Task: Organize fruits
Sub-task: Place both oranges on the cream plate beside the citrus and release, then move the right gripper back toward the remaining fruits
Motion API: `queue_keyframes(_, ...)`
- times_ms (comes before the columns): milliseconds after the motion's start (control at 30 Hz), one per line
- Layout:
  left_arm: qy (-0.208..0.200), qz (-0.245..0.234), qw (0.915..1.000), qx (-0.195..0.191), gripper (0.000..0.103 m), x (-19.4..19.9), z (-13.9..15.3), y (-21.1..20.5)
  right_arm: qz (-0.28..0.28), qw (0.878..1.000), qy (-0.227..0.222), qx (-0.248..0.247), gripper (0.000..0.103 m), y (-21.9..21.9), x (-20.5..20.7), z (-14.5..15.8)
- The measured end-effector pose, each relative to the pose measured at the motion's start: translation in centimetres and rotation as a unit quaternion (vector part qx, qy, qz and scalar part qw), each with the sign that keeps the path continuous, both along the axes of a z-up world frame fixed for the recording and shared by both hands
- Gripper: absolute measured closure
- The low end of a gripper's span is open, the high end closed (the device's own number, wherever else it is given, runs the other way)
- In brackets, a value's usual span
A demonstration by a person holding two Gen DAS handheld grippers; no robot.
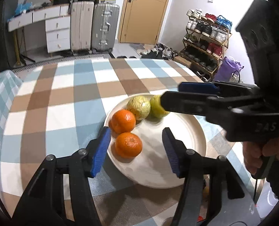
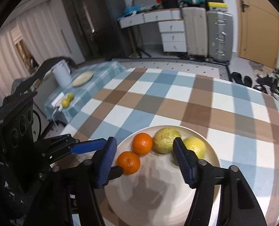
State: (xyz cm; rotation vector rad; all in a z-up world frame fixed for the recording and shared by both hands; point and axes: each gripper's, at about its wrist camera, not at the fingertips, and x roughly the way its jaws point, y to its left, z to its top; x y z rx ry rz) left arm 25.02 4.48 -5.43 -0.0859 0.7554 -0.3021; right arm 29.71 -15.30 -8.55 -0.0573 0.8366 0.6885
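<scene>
Two handheld black clamp-style grippers

Left gripper [image 1: 136, 150] and right gripper [image 2: 145, 162] share black jointed frames, round rivets and ribbed blue pads [image 1: 101, 150]; a hand [image 1: 259, 156] wraps one black handle.

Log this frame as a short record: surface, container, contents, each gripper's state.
surface: checked tablecloth
container: white plate
contents: two oranges, two yellow-green fruits, all on the plate's far side
left gripper: open, nearest orange between its fingers, not gripped
right gripper: open, holding nothing
</scene>
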Motion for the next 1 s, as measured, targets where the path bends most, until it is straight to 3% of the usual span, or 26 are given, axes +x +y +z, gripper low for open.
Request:
queue_keyframes(100, -0.015, 0.005, 0.9999, 0.002, 0.036, -1.1, 1.3, -0.3, -0.017, 1.000, -0.018, 0.015, 0.032, -1.3, -1.5, 1.4)
queue_keyframes(167, -0.025, 0.009, 0.9996, 0.006, 0.034, -2.1, 2.3, -0.6, -0.042, 0.998, -0.040, 0.019, 0.017, -2.4, -2.6, 2.4)
queue_keyframes(267, -0.038, 0.018, 0.9990, 0.012, 0.022, -3.8, 3.8, -1.0, -0.076, 0.994, -0.071, 0.025, 0.014, -4.2, -4.2, 3.9)
queue_keyframes(433, -0.057, 0.024, 0.9978, 0.023, 0.020, -6.7, 6.0, -2.3, -0.103, 0.989, -0.085, 0.056, 0.004, -7.2, -7.1, 5.5)
queue_keyframes(600, -0.076, 0.025, 0.9960, 0.038, 0.010, -9.6, 7.7, -3.8, -0.110, 0.985, -0.108, 0.082, 0.001, -9.2, -10.6, 6.3)
queue_keyframes(667, -0.085, 0.026, 0.9951, 0.043, 0.001, -10.7, 8.2, -4.4, -0.116, 0.982, -0.118, 0.090, 0.000, -10.0, -12.3, 6.6)
queue_keyframes(833, -0.101, 0.030, 0.9928, 0.056, 0.001, -13.5, 9.1, -5.6, -0.127, 0.978, -0.129, 0.099, 0.000, -11.6, -16.0, 6.8)
queue_keyframes(1000, -0.101, 0.053, 0.9927, 0.039, 0.001, -16.3, 9.4, -5.7, -0.131, 0.976, -0.145, 0.098, 0.000, -12.6, -18.9, 6.2)
